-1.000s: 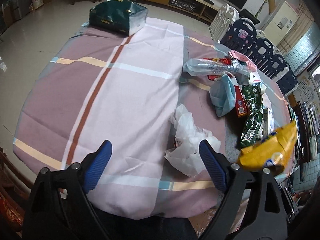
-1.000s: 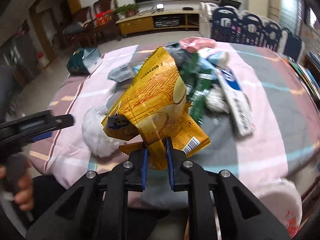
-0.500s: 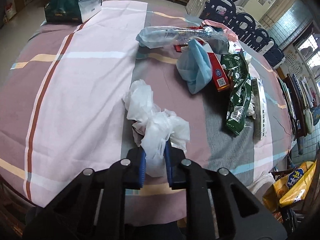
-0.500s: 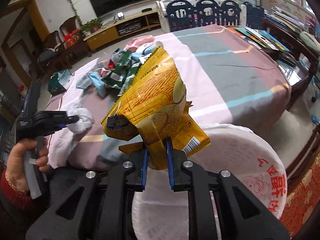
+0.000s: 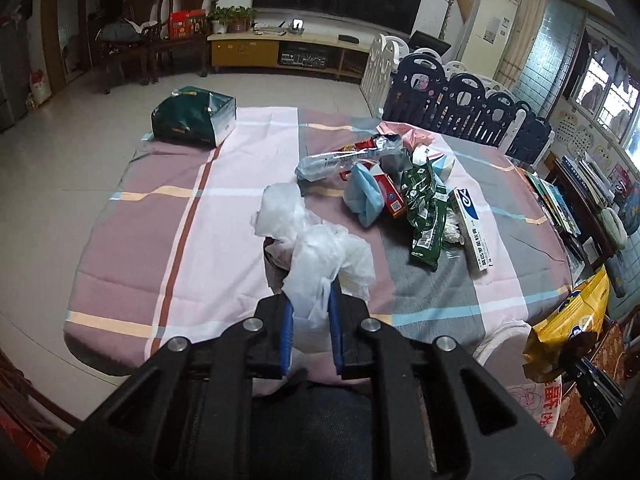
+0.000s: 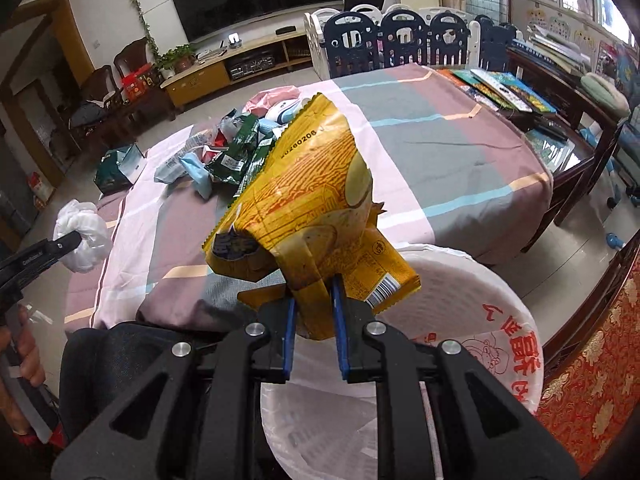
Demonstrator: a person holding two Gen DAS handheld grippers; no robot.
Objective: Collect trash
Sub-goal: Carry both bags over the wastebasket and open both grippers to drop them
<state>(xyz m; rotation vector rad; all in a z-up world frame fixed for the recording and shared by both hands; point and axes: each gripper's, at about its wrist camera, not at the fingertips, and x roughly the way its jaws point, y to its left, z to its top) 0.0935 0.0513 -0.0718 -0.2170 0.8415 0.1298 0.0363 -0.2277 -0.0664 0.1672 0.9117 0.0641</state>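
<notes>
Crumpled white plastic bag (image 5: 316,248) is pinched between the blue pads of the left gripper (image 5: 310,316), jaws drawn nearly together on its lower end; the rest of the bag billows out ahead of the fingers, over the near part of the checked tablecloth (image 5: 224,216). In the right wrist view the same bag (image 6: 82,236) shows as a white bunch at the tip of the left gripper (image 6: 66,240), off the near-left edge of the table, with a person's hand (image 6: 22,356) on the handle below.

The right gripper (image 6: 313,312) is clamped just as narrowly on a creased yellow chip bag (image 6: 308,208), which stands up and forward from the pads. It is held directly over the white plastic trash bag (image 6: 460,320) with red printing, whose open mouth lies below and to the right of the fingers. A chair with red-and-gold upholstery (image 6: 592,400) stands right beside that bag.

More trash remains in a heap toward the far right of the table: a clear plastic wrapper (image 5: 340,160), a light blue face mask (image 5: 362,196), a red carton (image 5: 390,196), dark green snack packets (image 5: 426,216), a white and blue toothpaste box (image 5: 472,232) and something pink (image 5: 404,134) at the back. A dark green bag (image 5: 192,122) sits apart at the far-left corner. Dark fabric (image 6: 120,364), seemingly the person's lap, lies between the grippers and the table's near edge.
</notes>
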